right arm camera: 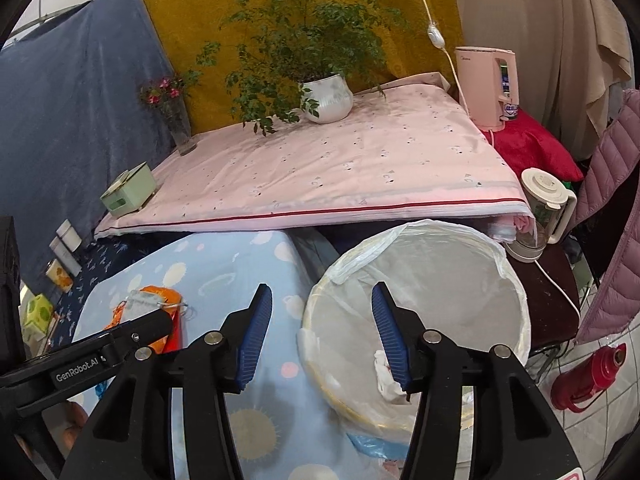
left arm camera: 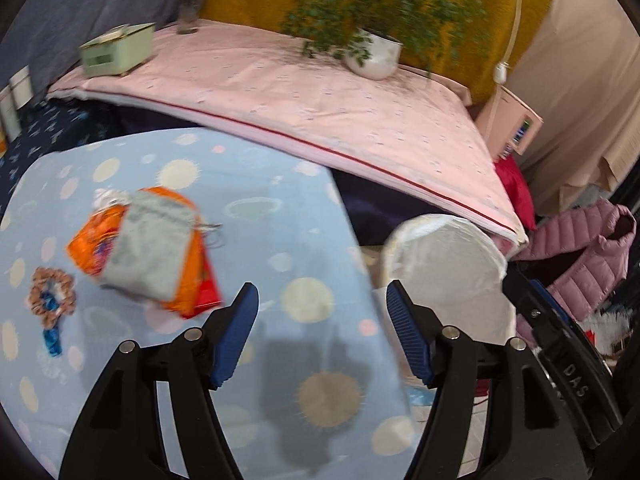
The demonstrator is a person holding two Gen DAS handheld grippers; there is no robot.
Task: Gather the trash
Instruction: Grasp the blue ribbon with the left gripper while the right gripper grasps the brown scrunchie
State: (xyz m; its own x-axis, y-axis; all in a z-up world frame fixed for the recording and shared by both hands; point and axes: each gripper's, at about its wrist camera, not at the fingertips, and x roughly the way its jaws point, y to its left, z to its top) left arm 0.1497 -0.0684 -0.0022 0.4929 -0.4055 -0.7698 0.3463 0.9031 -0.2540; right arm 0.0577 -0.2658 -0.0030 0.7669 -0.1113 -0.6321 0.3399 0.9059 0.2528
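A bin lined with a white plastic bag [right arm camera: 436, 280] stands to the right of the blue dotted table [right arm camera: 256, 256]; crumpled white trash [right arm camera: 386, 374] lies inside it. The bin also shows in the left wrist view [left arm camera: 444, 264]. On the table [left arm camera: 248, 208] lie orange wrappers [left arm camera: 188, 280] under a grey pouch [left arm camera: 150, 248], with a scrunchie [left arm camera: 50, 294] to their left. My left gripper [left arm camera: 322, 300] is open and empty above the table's right edge. My right gripper [right arm camera: 320, 300] is open and empty over the bin's left rim.
A pink-covered surface [right arm camera: 320, 176] behind holds a potted plant [right arm camera: 326, 98], a flower vase [right arm camera: 178, 124] and a green box [right arm camera: 128, 194]. A pink appliance [right arm camera: 486, 84], a blender jug [right arm camera: 542, 212], a pink jacket [right arm camera: 612, 220] and a red flask [right arm camera: 592, 376] stand at the right.
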